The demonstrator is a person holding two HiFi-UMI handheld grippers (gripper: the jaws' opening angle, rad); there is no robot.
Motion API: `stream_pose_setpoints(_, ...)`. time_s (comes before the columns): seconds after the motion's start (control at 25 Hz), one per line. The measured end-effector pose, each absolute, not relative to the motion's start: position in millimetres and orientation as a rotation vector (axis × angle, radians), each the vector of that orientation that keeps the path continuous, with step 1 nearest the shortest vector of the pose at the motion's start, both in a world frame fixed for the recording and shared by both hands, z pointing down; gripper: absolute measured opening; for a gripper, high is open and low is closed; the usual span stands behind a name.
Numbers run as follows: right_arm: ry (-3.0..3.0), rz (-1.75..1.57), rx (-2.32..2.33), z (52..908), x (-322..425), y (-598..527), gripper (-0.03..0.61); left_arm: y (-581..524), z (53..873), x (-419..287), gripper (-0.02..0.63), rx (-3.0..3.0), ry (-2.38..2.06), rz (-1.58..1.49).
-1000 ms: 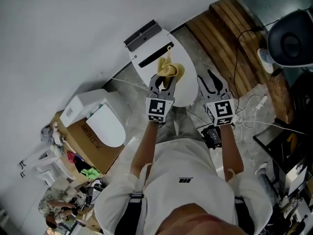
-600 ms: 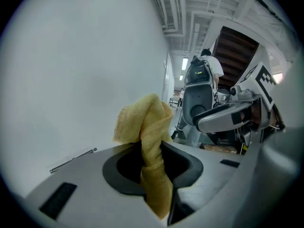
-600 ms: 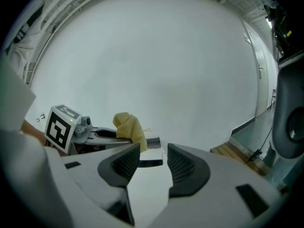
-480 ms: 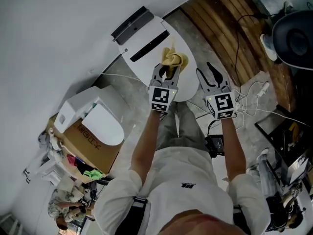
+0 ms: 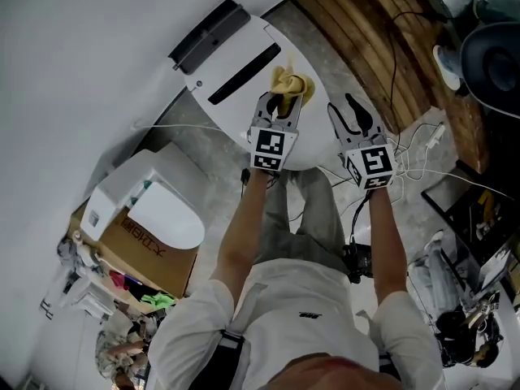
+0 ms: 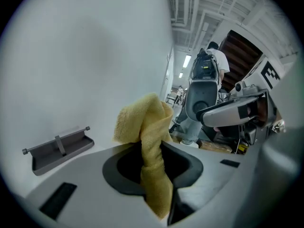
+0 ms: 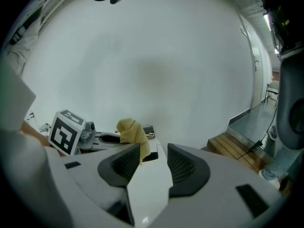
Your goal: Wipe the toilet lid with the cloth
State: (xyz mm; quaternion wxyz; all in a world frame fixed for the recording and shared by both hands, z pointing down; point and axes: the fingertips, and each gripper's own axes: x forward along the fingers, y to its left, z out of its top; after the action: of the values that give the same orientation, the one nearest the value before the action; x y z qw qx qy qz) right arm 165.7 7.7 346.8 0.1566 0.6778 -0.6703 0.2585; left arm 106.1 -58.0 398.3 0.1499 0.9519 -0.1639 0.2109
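Note:
The white toilet lid point(image 5: 230, 102) lies closed below me, with a dark slot point(image 5: 244, 72) near its hinge end. My left gripper point(image 5: 278, 109) is over the lid's right part, shut on a yellow cloth point(image 5: 291, 84) that bunches up beyond the jaws. In the left gripper view the cloth point(image 6: 148, 141) is pinched in the left gripper point(image 6: 154, 167). My right gripper point(image 5: 355, 119) stands open, holding nothing, just off the lid's right edge. In the right gripper view its open jaws point(image 7: 154, 166) frame the lid point(image 7: 147, 179), and the cloth point(image 7: 133, 133) hangs down to the lid.
A grey hinge bracket point(image 5: 206, 26) sits at the lid's far end against the white wall. A second white toilet point(image 5: 158, 204) rests on a cardboard box point(image 5: 140, 248) at left. Wooden boards point(image 5: 366, 31), loose cables point(image 5: 418, 162) and a black round device point(image 5: 497, 59) are at right.
The view has swung, so the lid sits higher and more to the left. Both grippers have edged up the picture with it. The left still pinches the cloth and the right stays open.

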Motion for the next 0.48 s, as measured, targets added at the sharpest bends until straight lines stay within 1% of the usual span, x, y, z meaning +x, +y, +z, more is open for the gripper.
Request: stream_pose_setpoints(0.48,-1.907,0.824,1.845,433.4,182.3,-9.9,0.195,-78.9,489.4,128.7,0.104,2.662,-0.488,0.697)
